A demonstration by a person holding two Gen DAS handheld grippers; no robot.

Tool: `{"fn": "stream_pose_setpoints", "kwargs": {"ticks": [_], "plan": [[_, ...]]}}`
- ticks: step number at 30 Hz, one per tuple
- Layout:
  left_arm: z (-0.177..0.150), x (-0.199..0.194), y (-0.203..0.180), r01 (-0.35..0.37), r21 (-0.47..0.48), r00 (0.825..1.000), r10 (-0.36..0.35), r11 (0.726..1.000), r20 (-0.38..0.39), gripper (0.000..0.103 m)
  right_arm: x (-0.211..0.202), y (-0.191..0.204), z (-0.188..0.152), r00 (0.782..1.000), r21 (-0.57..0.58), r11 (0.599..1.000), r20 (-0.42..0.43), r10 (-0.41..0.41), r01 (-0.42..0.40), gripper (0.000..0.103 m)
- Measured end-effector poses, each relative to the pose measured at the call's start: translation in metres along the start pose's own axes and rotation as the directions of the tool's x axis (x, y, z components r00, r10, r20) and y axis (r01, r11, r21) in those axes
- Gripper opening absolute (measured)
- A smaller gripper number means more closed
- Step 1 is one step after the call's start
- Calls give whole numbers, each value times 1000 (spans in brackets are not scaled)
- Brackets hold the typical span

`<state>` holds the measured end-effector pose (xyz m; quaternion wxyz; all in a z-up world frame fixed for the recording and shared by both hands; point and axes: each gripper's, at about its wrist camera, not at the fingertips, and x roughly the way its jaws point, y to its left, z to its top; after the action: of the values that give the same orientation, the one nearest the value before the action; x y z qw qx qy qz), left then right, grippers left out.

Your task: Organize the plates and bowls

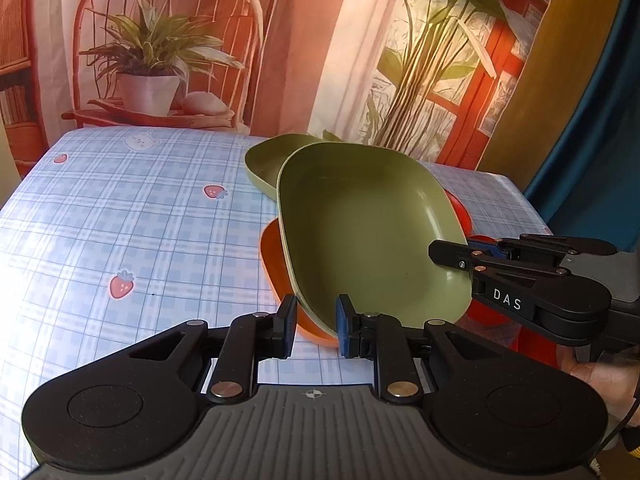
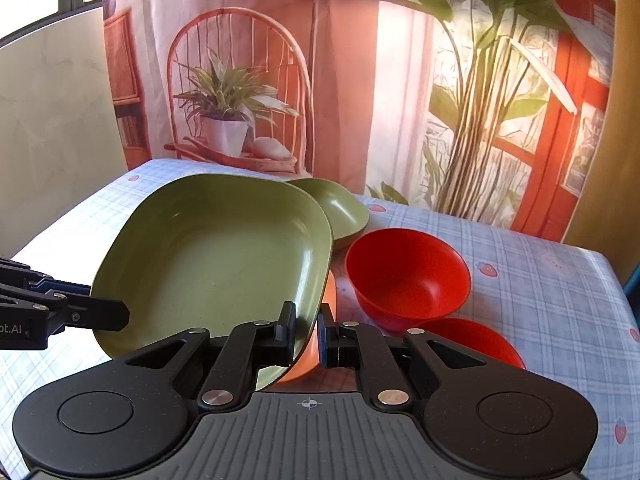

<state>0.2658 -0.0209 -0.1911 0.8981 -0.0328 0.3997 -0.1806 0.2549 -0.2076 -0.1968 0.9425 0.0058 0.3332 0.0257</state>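
A green square plate (image 1: 360, 236) (image 2: 216, 256) is tilted above an orange plate (image 1: 272, 268) (image 2: 304, 364) on the table. My right gripper (image 2: 308, 334) (image 1: 450, 258) is shut on the green plate's rim. My left gripper (image 1: 316, 330) has its jaws a little apart around the plate's near edge; in the right wrist view (image 2: 116, 314) it sits at the plate's left rim. A second green dish (image 1: 264, 160) (image 2: 340, 208) lies behind. Two red bowls (image 2: 404, 276) (image 2: 472, 340) stand to the right.
The table has a blue checked cloth with strawberries (image 1: 120, 208) (image 2: 540, 280). A printed backdrop of a chair and plants (image 1: 168, 48) hangs behind it. The table's right edge (image 2: 624, 300) is close to the bowls.
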Motion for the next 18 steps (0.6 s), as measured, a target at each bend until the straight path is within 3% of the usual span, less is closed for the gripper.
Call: {"fn": "stream_pose_setpoints", "kwargs": {"ticks": [6,18], "plan": [[5,21,11,30,-19,999,-31,999,-28,23,30,0,11,1000,-72,997,0,-20,20,11],[-5,44,13,38,4,994,-37,999,-99,23,60,-5,-1,996,-41,998,-75,-53,50,9]]}}
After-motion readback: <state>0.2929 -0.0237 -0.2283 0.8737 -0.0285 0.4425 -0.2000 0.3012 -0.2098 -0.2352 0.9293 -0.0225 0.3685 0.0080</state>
